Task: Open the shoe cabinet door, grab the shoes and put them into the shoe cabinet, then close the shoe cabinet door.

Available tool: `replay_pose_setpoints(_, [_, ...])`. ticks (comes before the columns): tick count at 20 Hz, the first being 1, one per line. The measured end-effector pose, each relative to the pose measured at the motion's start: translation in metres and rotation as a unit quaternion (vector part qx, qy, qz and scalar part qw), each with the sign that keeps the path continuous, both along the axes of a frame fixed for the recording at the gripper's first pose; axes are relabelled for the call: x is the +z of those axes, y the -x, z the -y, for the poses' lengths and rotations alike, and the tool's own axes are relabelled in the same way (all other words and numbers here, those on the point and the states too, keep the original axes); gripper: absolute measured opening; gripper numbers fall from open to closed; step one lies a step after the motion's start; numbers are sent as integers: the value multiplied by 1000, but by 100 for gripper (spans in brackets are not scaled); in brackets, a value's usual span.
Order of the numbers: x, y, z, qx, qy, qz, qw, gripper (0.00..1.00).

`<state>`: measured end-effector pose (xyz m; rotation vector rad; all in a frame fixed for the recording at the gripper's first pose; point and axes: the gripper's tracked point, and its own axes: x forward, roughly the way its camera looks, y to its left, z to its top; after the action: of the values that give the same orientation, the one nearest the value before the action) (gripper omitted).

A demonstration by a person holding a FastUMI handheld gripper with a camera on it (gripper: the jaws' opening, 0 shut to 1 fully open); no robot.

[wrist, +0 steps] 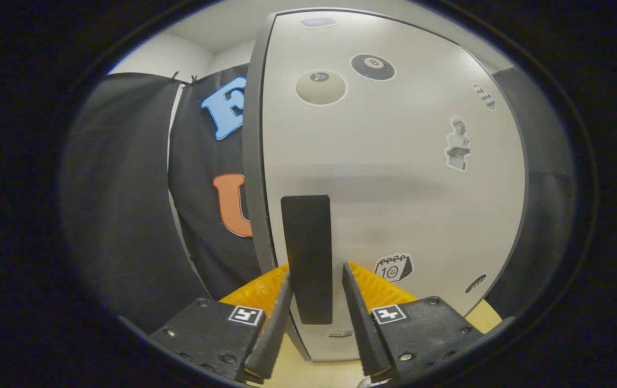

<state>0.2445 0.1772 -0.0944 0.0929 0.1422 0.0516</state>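
Note:
The shoe cabinet door (pixel 394 188) is a pale panel dotted with small stickers, and it stands close in front of me. A tall black handle (pixel 306 237) is mounted upright near the door's left edge. My gripper (pixel 316 274) straddles the lower half of this handle, one finger on each side. The left fingertip (pixel 285 285) lies against the handle's left edge. A narrow gap remains between the right fingertip (pixel 347 272) and the handle's right edge. The door's grey left edge (pixel 253 161) shows its thickness; whether the door is ajar I cannot tell.
The black cloth wall (pixel 125 215) hangs to the left of the cabinet. A dark panel (pixel 548 215) stands right of the door. A tan floor surface (pixel 297 372) shows below the door's bottom corner, between my fingers.

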Motion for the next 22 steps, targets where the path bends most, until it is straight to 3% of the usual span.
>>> replay_pose_setpoints(3, [-4, 0, 1, 0, 8, -6, 1000, 40])
replay_pose_setpoints(9, [0, 9, 0, 25, 7, -14, 1000, 30])
replay_pose_setpoints(22, [-2, 111, 27, 90, 2, -12, 996, 23])
